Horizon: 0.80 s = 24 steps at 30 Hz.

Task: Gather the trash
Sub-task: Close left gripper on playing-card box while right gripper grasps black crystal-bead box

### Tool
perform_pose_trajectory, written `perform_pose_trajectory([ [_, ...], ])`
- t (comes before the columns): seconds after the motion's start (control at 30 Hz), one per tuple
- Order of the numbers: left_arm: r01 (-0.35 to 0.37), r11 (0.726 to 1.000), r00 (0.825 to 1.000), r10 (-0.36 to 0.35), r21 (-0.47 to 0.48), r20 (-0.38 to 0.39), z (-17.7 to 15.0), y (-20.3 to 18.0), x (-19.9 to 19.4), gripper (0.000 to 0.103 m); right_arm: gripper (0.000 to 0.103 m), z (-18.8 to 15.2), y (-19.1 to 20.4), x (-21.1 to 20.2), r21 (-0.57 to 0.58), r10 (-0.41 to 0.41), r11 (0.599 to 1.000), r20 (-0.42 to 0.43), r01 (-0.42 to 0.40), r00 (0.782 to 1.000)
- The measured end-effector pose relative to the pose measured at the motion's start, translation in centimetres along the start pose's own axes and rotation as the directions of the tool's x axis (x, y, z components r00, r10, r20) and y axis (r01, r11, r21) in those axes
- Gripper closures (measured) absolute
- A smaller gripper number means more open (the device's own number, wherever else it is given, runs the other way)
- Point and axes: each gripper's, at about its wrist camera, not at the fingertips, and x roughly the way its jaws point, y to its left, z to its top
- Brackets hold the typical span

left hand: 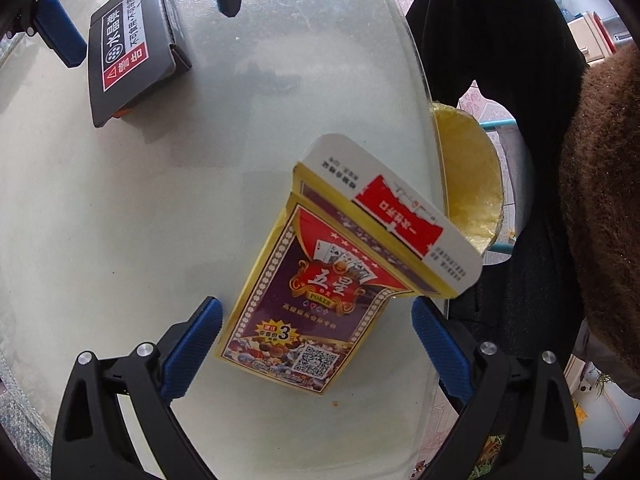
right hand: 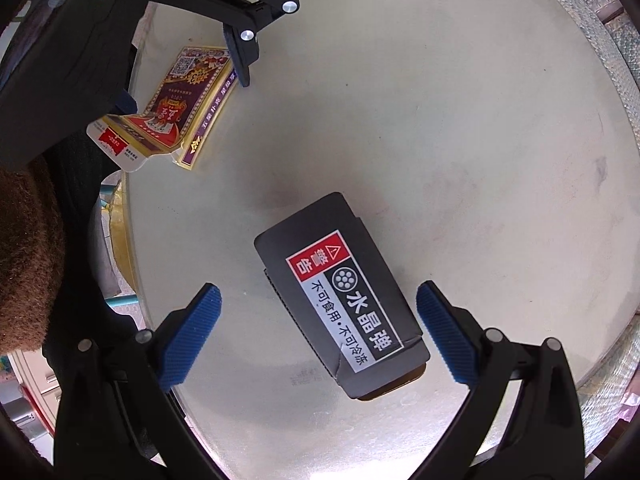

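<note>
An empty playing-card box, its top flap sprung open, lay flat near the edge of the round glass table, its open end reaching toward a yellow-lined bin just beyond the rim. The left gripper hovered over it with both blue pads spread wide, one on each side of the carton and neither touching, apparently lined up to close across its width. Well apart on the same tabletop sat a black cardboard box carrying a red warning label and white Chinese text, one end flap ajar. The right gripper was likewise released, its fingers straddling the black box without contact. Both cartons looked like the trash to be collected, and nothing had yet been lifted; the bin's position below the table's edge suggested a short carry for the card box. A dark-clothed figure stood by the table.
</note>
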Motion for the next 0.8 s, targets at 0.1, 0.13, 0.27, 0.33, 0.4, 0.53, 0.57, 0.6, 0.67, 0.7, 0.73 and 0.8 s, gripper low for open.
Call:
perform_pose_trajectory([
  [0.1, -0.019, 1.0, 1.0, 0.019, 0.0, 0.004, 0.0, -0.1, -0.2, 0.012, 0.021, 0.1, -0.1, 0.8, 0.0, -0.02, 1.0, -0.022, 0.02, 1.0],
  [0.13, -0.034, 0.999, 0.999, 0.034, 0.006, 0.004, -0.1, -0.3, -0.2, 0.014, 0.025, 0.1, -0.2, 1.1, 0.002, -0.031, 1.0, -0.033, 0.031, 0.999],
  [0.27, -0.089, 0.996, 0.996, 0.09, -0.012, 0.021, -0.4, -0.4, -0.6, 0.03, 0.036, 0.1, -0.4, 0.8, 0.017, -0.073, 0.997, -0.027, 0.074, 0.997],
  [0.33, -0.075, 0.996, 0.997, 0.076, -0.048, 0.033, -0.3, 0.0, -0.7, 0.03, 0.045, 0.1, -1.0, 0.6, 0.062, -0.075, 0.995, -0.021, 0.076, 0.997],
  [0.4, -0.084, 0.994, 0.996, 0.086, -0.065, 0.034, -0.3, 0.2, -0.8, 0.032, 0.045, 0.1, -1.1, 0.4, 0.091, -0.081, 0.992, -0.026, 0.083, 0.996],
  [0.53, -0.062, 0.984, 0.995, 0.074, -0.165, 0.065, -0.4, 0.8, -1.1, 0.034, 0.046, 0.2, -1.0, 0.2, 0.15, -0.102, 0.983, -0.026, 0.105, 0.994],
  [0.57, -0.051, 0.977, 0.994, 0.068, -0.206, 0.08, -0.5, 1.2, -1.2, 0.035, 0.046, 0.0, -0.9, 0.1, 0.166, -0.112, 0.979, -0.025, 0.114, 0.993],
  [0.6, -0.046, 0.967, 0.993, 0.072, -0.25, 0.097, -0.6, 1.5, -1.3, 0.035, 0.046, 0.0, -0.7, 0.0, 0.183, -0.125, 0.975, -0.018, 0.127, 0.992],
  [0.67, -0.063, 0.939, 0.986, 0.11, -0.339, 0.123, -1.1, 2.2, -1.4, 0.036, 0.046, -0.1, -0.7, -0.4, 0.232, -0.131, 0.965, 0.01, 0.125, 0.991],
  [0.7, -0.058, 0.92, 0.983, 0.121, -0.388, 0.138, -1.3, 2.4, -1.4, 0.036, 0.046, -0.2, -0.6, -0.7, 0.25, -0.152, 0.958, 0.016, 0.143, 0.988],
  [0.73, -0.07, 0.897, 0.978, 0.148, -0.437, 0.148, -1.5, 2.6, -1.4, 0.037, 0.046, -0.3, -0.4, -0.9, 0.264, -0.181, 0.949, 0.022, 0.169, 0.983],
  [0.8, -0.077, 0.849, 0.969, 0.187, -0.522, 0.161, -2.3, 3.0, -1.6, 0.037, 0.046, -0.3, -0.2, -1.6, 0.311, -0.222, 0.93, 0.041, 0.199, 0.974],
])
